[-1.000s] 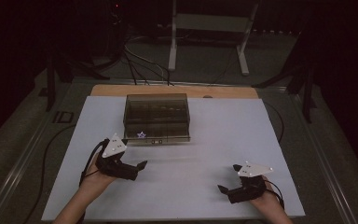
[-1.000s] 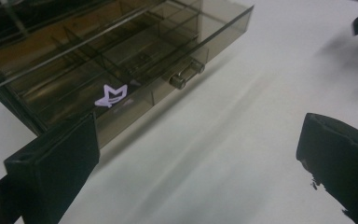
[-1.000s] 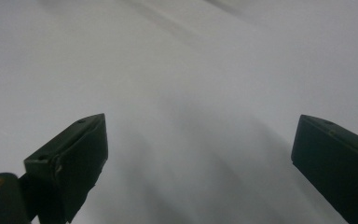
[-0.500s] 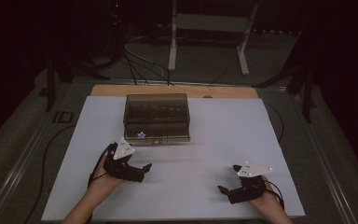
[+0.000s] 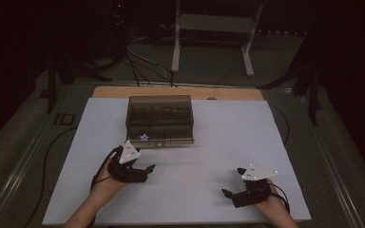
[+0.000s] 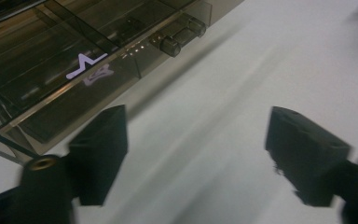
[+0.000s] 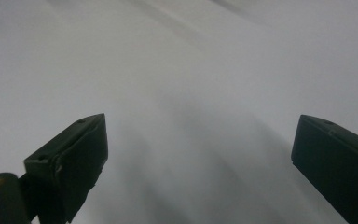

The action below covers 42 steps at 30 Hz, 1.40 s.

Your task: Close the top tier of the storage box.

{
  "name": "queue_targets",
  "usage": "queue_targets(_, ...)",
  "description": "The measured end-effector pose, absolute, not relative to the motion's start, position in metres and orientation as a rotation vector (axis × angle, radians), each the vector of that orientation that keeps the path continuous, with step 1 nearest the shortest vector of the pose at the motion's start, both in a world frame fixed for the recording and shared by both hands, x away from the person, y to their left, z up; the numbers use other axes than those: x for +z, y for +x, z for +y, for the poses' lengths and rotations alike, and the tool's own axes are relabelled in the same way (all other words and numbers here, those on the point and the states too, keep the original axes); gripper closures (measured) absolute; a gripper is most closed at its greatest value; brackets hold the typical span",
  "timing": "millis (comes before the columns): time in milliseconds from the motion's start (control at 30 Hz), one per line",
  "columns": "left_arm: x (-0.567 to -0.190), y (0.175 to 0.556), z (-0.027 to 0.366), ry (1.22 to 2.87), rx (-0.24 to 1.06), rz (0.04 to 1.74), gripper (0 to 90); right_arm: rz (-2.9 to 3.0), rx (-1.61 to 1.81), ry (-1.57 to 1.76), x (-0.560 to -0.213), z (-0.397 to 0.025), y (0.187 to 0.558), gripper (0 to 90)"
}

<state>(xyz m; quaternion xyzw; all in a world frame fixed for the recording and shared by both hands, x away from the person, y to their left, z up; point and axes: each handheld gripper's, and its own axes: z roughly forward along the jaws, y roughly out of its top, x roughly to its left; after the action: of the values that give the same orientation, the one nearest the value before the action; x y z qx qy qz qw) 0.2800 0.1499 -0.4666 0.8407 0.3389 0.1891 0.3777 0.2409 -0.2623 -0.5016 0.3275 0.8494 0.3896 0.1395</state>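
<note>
A smoky translucent box (image 5: 159,120) with a purple star mark and small knobs on its front stands at the middle back of the white table sheet (image 5: 228,142). In the left gripper view the same box (image 6: 65,60) lies close ahead, upper left. My left gripper (image 5: 148,168) hovers just in front of the box's left corner, jaws wide apart with nothing between them (image 6: 193,154). My right gripper (image 5: 225,192) rests low near the table's front right, open over bare white sheet (image 7: 200,158).
A wooden table edge (image 5: 123,91) shows behind the white sheet. Cables (image 5: 142,61) and a white metal stand (image 5: 209,28) lie on the floor beyond the table. A black cable (image 5: 47,156) trails down the left side.
My left gripper has moved right and slightly toward the table's front, staying near the box's front left corner. The right gripper has stayed where it was.
</note>
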Motion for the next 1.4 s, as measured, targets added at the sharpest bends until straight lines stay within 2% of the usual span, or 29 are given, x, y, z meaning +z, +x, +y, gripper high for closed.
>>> queue_targets(200, -0.468, 0.281, 0.148, 2.172, 0.523, 0.834, 44.1, 2.459, 1.127, 0.942, -0.502, -0.262, 0.241, 4.1)
queue_targets(600, -0.466, 0.287, 0.148, 2.165, 0.573, 0.82, 72.9, 2.461, 1.125, 0.945, -0.502, -0.262, 0.241, 4.2)
queue_targets(1067, -0.461, 0.295, 0.141, 2.18, 0.59, 0.802, 90.0, 2.462, 1.126, 0.939, -0.501, -0.262, 0.241, 4.1)
queue_targets(1400, -0.46, 0.304, 0.135, 2.18, 0.586, 0.8, 90.0, 2.461, 1.129, 0.939, -0.501, -0.262, 0.241, 4.2)
